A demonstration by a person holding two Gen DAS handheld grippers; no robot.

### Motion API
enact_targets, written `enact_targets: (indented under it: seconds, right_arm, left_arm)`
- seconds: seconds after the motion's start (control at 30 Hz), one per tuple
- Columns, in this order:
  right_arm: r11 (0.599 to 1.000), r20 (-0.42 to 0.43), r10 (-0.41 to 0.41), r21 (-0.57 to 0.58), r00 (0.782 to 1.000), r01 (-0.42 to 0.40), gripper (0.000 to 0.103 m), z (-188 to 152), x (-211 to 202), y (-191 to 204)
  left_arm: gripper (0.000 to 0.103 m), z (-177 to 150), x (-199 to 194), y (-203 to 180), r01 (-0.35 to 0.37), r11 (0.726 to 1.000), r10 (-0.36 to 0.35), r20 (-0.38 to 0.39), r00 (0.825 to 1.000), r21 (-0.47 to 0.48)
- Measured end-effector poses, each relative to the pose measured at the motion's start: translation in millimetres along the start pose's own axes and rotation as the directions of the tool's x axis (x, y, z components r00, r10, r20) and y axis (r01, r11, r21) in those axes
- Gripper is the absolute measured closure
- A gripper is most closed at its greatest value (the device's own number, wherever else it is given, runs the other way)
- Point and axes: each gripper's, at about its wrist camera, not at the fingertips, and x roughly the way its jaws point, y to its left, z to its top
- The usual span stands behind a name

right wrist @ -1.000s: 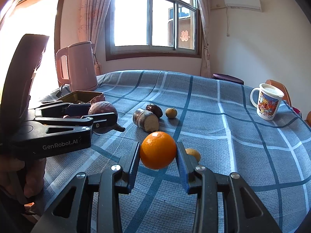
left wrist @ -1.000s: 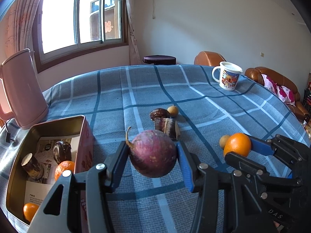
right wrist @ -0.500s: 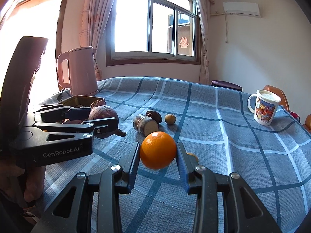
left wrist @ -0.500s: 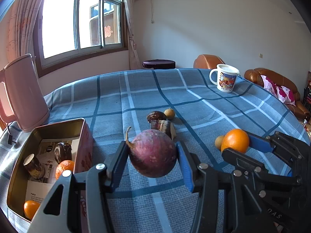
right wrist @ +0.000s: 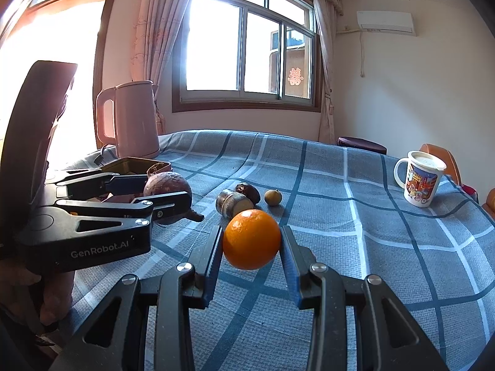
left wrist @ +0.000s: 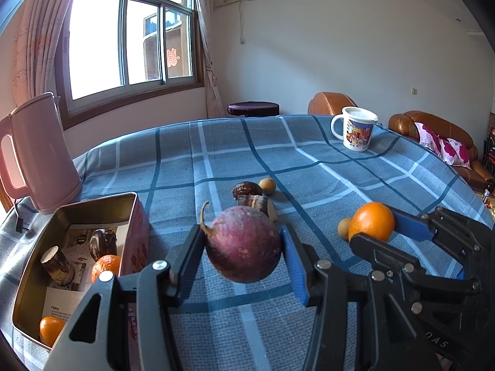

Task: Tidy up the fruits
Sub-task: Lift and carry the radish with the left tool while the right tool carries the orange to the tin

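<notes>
The round purple fruit with a curly stem (left wrist: 243, 245) is sitting squeezed in the left hand-held gripper (left wrist: 243, 255), up above the desk (left wrist: 309, 167). The right hand-held gripper (right wrist: 251, 247) is squeezing a round orange (right wrist: 251, 239). The open metal tin box (left wrist: 37, 278) is already holding 4 pieces. About 4 are waiting on the blue checked cloth.

A blue plaid-covered table (left wrist: 309, 160) carries a pink kettle (left wrist: 40, 154), open tin (left wrist: 136, 235), mug (left wrist: 355, 130) and scattered small fruits (left wrist: 266, 183).
</notes>
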Motion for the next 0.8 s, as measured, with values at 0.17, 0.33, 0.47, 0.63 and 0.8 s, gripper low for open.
enact_targets:
  seconds: [0.17,0.33,0.47,0.63,0.8]
  right_arm:
    - [1.0,0.012,0.005,0.001,1.0,-0.005,0.065,-1,-2,0]
    - [1.0,0.026,0.012,0.007,1.0,-0.012,0.065,0,-4,-1]
    - [1.0,0.026,0.013,0.012,1.0,-0.014,0.065,0,-3,-1]
    - [1.0,0.046,0.016,0.019,0.999,-0.016,0.065,0,-6,-2]
    - [0.999,0.075,0.02,0.026,0.997,-0.022,0.065,0,-11,-3]
  left_arm:
    - [0.051,-1,-5,-3,-0.003,1.0,0.003,0.021,1.0,0.01]
    - [0.051,0,-6,-6,0.004,1.0,-0.005,0.029,1.0,0.017]
    - [0.051,2,-7,-8,0.003,1.0,-0.004,0.035,0.999,0.021]
    - [0.051,2,-10,-8,-0.002,1.0,0.001,0.047,0.999,0.021]
    - [0.051,2,-14,-7,-0.015,1.0,0.013,0.062,0.998,0.023]
